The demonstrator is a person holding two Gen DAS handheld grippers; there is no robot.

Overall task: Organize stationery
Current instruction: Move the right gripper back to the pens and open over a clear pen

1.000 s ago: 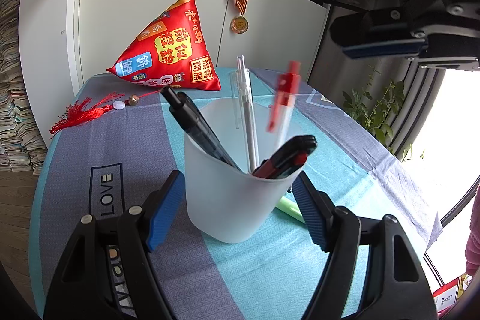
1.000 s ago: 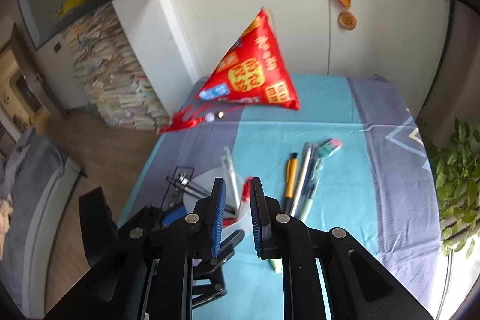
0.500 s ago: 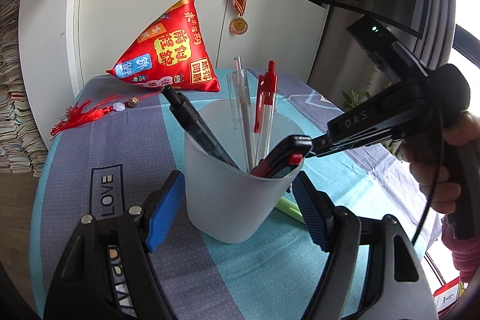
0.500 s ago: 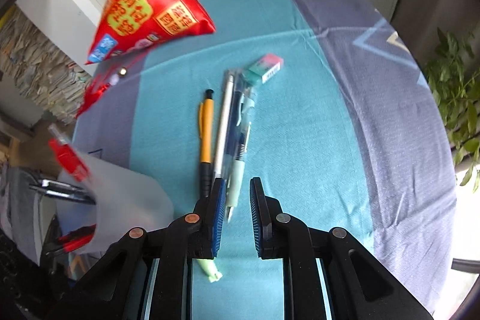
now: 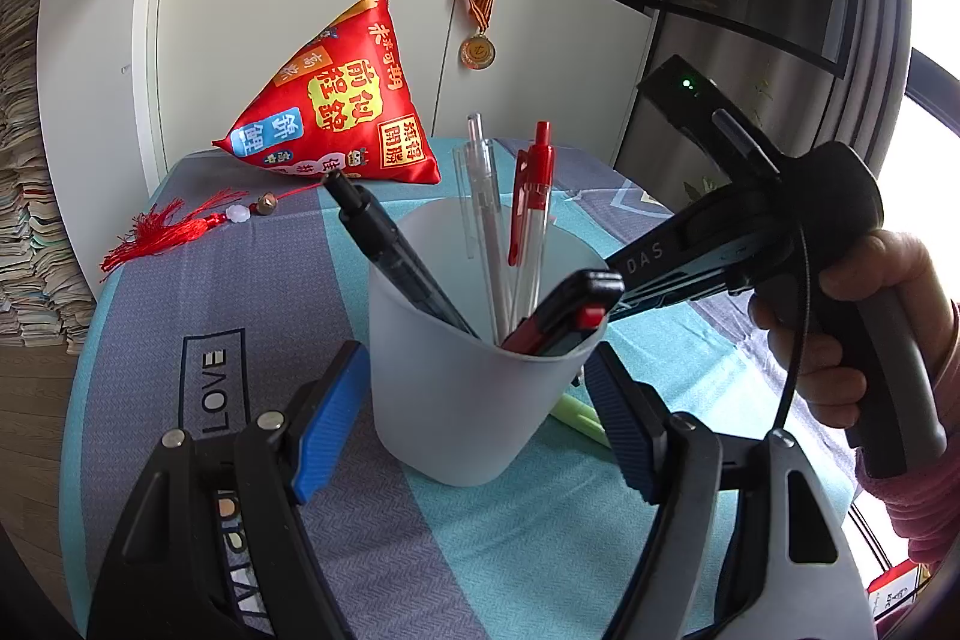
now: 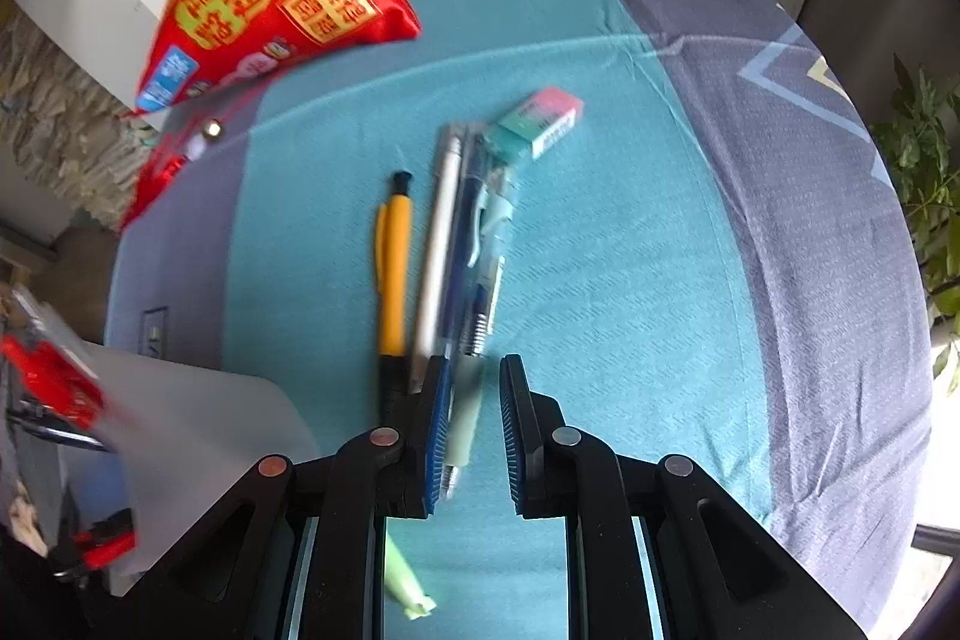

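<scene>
A white plastic cup (image 5: 474, 388) stands on the cloth between the open jaws of my left gripper (image 5: 474, 418); it holds a black pen, a clear pen, a red pen (image 5: 531, 202) and a red-and-black marker. The jaws do not touch the cup. My right gripper (image 6: 474, 424) is open a little and empty, low over a row of pens: a yellow pen (image 6: 393, 274), a white pen (image 6: 441, 232) and a blue-and-mint pen (image 6: 480, 280) whose tip lies between the jaws. An eraser (image 6: 537, 121) lies beyond them. The cup's edge also shows in the right wrist view (image 6: 192, 430).
A red pyramid cushion (image 5: 336, 100) with a tassel (image 5: 156, 235) sits at the far side of the table. A green highlighter (image 6: 408, 583) lies under my right gripper. A potted plant (image 6: 924, 196) stands off the table's right edge. White cabinets stand behind.
The red pen left my right gripper and now stands in the cup. My right gripper swung right and down to the row of pens and opened slightly.
</scene>
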